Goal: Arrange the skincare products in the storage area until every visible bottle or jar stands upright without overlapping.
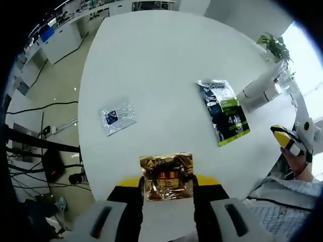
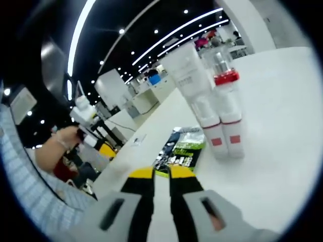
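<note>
In the left gripper view, the left gripper [image 1: 168, 187] is clenched on a gold sachet [image 1: 167, 177] at 6 o'clock over the white table [image 1: 161, 75]. A silver sachet [image 1: 117, 116] lies at 9 o'clock, a dark green packet [image 1: 222, 111] at 2 o'clock. In the right gripper view, the right gripper [image 2: 161, 182] has its jaws pressed together on nothing (tips touching); beyond it the packet lies flat, and two white bottles [image 2: 216, 108] stand upright, touching, at 1 o'clock.
</note>
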Action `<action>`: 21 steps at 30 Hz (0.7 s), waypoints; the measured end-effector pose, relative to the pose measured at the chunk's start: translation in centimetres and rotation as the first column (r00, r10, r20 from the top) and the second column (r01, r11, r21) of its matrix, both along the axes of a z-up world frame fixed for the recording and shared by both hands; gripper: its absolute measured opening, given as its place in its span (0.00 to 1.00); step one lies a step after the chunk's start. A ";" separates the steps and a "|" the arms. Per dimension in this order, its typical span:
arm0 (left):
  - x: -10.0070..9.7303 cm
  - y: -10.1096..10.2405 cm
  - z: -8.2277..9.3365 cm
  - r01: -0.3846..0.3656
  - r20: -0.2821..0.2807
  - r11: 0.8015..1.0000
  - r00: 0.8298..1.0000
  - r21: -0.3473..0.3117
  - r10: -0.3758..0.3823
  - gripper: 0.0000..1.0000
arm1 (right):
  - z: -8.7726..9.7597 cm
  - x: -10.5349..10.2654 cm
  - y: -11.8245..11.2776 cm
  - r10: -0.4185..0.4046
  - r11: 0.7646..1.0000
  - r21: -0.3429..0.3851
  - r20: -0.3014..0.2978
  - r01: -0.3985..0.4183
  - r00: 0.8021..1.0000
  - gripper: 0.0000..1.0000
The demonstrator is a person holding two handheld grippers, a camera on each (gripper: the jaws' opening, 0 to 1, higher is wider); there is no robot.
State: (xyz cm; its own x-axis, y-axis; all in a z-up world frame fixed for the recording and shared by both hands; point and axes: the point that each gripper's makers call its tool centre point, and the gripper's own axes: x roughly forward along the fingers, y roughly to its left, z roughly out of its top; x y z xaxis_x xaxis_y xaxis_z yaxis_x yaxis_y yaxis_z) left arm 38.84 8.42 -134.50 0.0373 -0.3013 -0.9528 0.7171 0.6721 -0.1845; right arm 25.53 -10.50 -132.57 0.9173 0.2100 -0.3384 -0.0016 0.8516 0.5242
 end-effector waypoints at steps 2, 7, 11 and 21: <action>0.1 -0.4 0.1 0.001 0.006 1.000 1.000 -0.012 -0.001 0.39 | -0.1 -0.2 -0.1 -0.004 1.000 0.002 -0.001 0.004 1.000 0.09; -0.5 -1.4 0.1 0.024 -0.009 0.999 1.000 -0.034 -0.024 0.39 | -0.2 -0.6 -0.6 -0.027 1.000 0.016 -0.003 0.027 1.000 0.09; -0.9 -2.4 0.4 0.029 -0.029 0.997 0.999 -0.074 -0.031 0.39 | -0.5 -1.0 -0.7 -0.036 0.999 0.025 -0.009 0.037 0.999 0.09; 0.2 -4.7 1.4 0.010 0.031 0.984 1.000 -0.180 -0.005 0.40 | -1.0 -1.6 -1.1 -0.062 0.997 0.043 -0.028 0.063 0.998 0.09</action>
